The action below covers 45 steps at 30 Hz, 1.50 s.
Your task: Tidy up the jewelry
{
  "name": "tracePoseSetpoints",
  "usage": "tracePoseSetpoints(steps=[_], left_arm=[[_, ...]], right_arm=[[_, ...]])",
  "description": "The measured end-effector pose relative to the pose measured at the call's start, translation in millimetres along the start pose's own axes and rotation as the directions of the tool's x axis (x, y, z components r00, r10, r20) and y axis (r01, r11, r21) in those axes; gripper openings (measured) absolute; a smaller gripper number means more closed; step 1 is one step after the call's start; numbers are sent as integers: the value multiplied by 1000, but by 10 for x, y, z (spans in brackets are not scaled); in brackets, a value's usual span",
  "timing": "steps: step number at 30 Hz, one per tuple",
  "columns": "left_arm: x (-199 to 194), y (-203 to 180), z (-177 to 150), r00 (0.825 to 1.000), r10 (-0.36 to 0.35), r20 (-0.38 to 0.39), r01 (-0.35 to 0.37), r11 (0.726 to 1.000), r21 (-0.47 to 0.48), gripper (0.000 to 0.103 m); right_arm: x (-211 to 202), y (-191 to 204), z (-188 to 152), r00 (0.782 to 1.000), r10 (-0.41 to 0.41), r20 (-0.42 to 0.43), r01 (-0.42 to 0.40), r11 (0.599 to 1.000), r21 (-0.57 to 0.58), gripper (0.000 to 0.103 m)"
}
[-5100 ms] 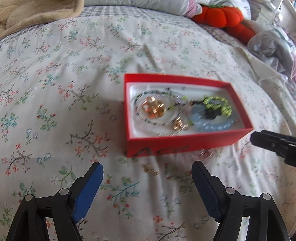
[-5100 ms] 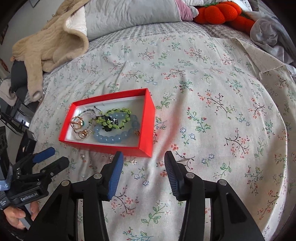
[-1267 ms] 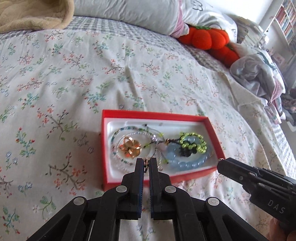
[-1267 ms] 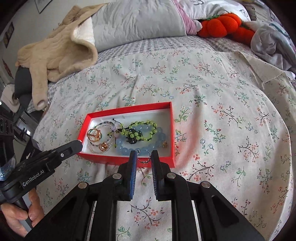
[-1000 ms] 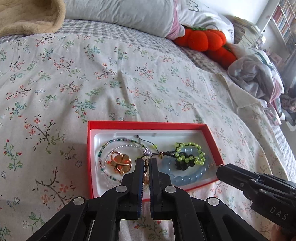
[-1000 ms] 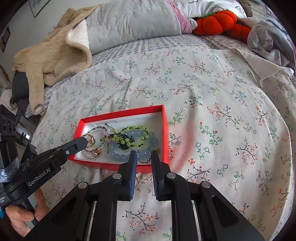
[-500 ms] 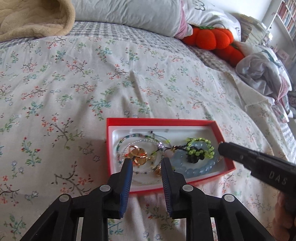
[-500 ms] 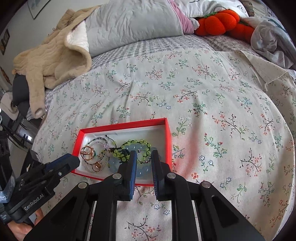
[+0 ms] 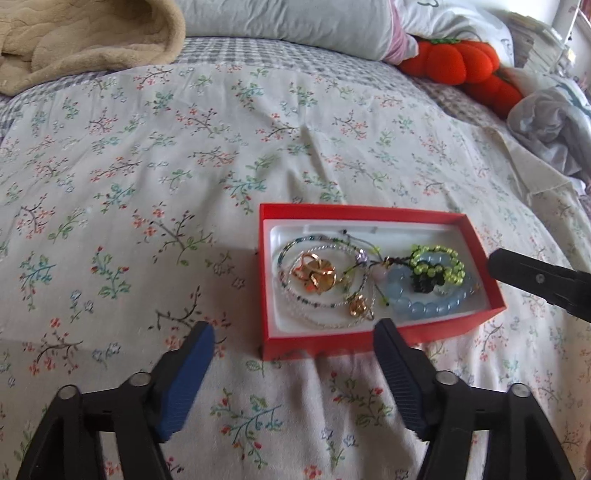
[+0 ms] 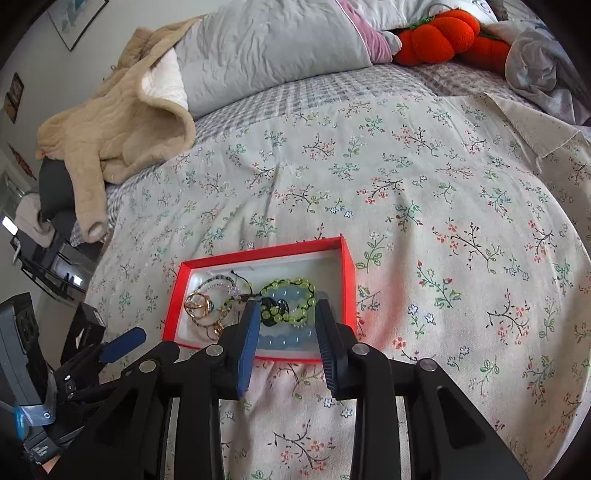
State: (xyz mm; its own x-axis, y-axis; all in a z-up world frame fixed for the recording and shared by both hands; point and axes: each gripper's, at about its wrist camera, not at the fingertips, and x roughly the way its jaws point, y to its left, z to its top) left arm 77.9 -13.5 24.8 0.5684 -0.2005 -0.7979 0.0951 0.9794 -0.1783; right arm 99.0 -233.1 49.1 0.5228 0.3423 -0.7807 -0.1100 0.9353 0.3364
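A red jewelry box (image 9: 373, 341) with a white lining sits open on a bed covered by a floral bedspread (image 9: 184, 166). Inside the box lie several pieces tangled close together: a pale blue bead bracelet (image 9: 424, 304) toward the right end, a yellow-green bead bracelet (image 9: 439, 260) lying over it with a dark charm at its middle, a thin beaded necklace (image 9: 314, 302) looped across the left half, a cluster of gold rings (image 9: 314, 275) inside that loop, and a smaller gold piece (image 9: 360, 306) near the front wall. The left gripper (image 9: 291, 350) hovers just in front of the box and slightly to its left, its blue-padded jaws spread wide and holding nothing. The right gripper (image 10: 284, 325) reaches over the front wall of the box at its right end, its jaws parted to a moderate gap above the two bead bracelets and holding nothing; whether its tips touch the beads cannot be told. At the head of the bed lie a grey pillow (image 10: 273, 48), a beige quilted blanket (image 10: 110, 125) and an orange pumpkin-shaped plush (image 10: 436, 33), all well apart from the box.
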Motion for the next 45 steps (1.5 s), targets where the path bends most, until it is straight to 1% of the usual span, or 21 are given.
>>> tracePoseSetpoints(steps=[1, 2, 3, 4, 6, 8, 9, 10, 14, 16, 18, 22, 26, 39, 45], left_arm=[[-22, -3, -30, 1000, 9, -1, -9, 1000, 4, 83], [-37, -9, -53, 1000, 17, -2, -17, 1000, 8, 84], [-57, -14, -82, 1000, 29, -4, -28, 999, 15, 86], [-75, -21, -110, 999, 38, -5, -38, 999, 20, 89], [-107, -35, -168, 999, 53, -7, -52, 998, 28, 94], [-138, -51, -238, 998, 69, -11, -68, 997, 40, 95], [-153, -68, -267, 997, 75, -14, -74, 996, 48, 98], [-160, -79, -298, 996, 90, -25, -89, 994, 58, 101], [-201, -124, -411, 984, 172, -42, -168, 982, 85, 102], [-239, -141, -465, 980, 194, -35, -191, 977, 91, 103], [-267, -132, -511, 980, 195, -40, -192, 978, 80, 103], [-260, -81, -562, 982, 177, -70, -174, 984, 45, 103], [-207, -51, -585, 980, 178, -91, -175, 984, 34, 103], [-129, -51, -581, 976, 196, -97, -194, 980, 33, 103], [-129, -32, -557, 974, 209, -84, -208, 978, 22, 103]], right_arm=[[-24, 6, -32, 1000, -7, -8, 7, 1000, -7, 36], [-48, 8, -68, 1000, -15, -15, 15, 1000, -13, 37], [-77, 2, -108, 1000, -18, -18, 18, 1000, -17, 42], [-104, -2, -143, 1000, -22, -21, 21, 1000, -21, 49], [-152, -18, -218, 999, -42, -29, 41, 999, -25, 56], [-198, -26, -286, 997, -63, -33, 62, 998, -32, 60], [-217, -27, -324, 996, -77, -36, 76, 996, -36, 64], [-234, -31, -365, 995, -90, -38, 88, 995, -39, 67], [-254, -32, -532, 988, -137, -69, 134, 990, -44, 76], [-252, -26, -627, 980, -179, -85, 175, 983, -50, 90], [-231, 0, -706, 974, -202, -101, 196, 978, -72, 96], [-200, 36, -828, 965, -233, -116, 220, 969, -117, 97], [-146, 46, -902, 958, -256, -128, 237, 960, -146, 97], [-15, 96, -900, 951, -270, -152, 245, 955, -167, 97], [-13, 83, -887, 950, -270, -157, 245, 956, -159, 97]])
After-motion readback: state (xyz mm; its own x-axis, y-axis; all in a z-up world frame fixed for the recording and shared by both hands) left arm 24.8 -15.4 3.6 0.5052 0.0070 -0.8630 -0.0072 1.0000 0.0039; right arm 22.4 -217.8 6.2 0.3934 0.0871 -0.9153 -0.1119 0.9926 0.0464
